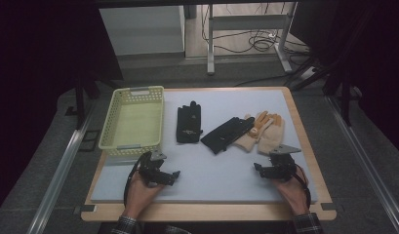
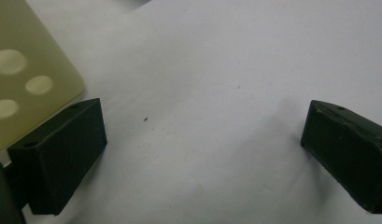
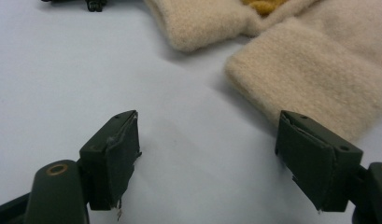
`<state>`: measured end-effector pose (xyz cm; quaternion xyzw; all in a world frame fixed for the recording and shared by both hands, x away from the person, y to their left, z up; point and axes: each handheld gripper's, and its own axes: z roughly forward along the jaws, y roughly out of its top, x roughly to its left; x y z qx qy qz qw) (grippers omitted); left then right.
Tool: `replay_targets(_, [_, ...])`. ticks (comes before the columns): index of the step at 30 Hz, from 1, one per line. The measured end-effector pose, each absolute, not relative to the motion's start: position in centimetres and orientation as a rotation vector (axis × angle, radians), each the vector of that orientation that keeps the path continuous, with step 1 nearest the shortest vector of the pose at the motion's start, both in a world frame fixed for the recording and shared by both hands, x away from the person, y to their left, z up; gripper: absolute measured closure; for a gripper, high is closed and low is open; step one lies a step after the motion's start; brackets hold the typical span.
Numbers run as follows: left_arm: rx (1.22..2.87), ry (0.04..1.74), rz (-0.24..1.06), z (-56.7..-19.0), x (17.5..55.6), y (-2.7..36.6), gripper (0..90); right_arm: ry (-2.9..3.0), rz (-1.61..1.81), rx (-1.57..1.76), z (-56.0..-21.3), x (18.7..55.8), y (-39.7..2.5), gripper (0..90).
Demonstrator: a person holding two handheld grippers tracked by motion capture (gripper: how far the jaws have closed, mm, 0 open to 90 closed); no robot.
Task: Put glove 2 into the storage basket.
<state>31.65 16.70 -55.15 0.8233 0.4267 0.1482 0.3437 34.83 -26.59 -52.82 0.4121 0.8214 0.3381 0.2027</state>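
left gripper jaws apart beside yellow basket, right gripper jaws apart near cream gloves, black gloves between

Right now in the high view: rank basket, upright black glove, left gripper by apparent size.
1. Basket, clearly largest.
2. Upright black glove.
3. Left gripper, looks slightly smaller than the glove, though it sits nearer the camera, so that gap is unsure.
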Motion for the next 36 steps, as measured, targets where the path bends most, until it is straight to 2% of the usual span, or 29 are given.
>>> replay_targets(10, [2.139, 1.108, 0.385, -55.1, 31.6, 16.7, 0.4, 2.288, 0.994, 1.158, -51.7, 35.1, -26.0, 23.4])
replay_targets(24, [2.135, 1.110, 0.384, -55.2, 31.6, 16.7, 0.3, 2.322, 1.052, 1.112, -49.7, 37.4, -23.7, 24.3])
replay_targets(36, [2.135, 1.111, 0.384, -55.2, 31.6, 16.7, 0.4, 2.354, 1.087, 1.067, -48.7, 40.4, -19.9, 37.4])
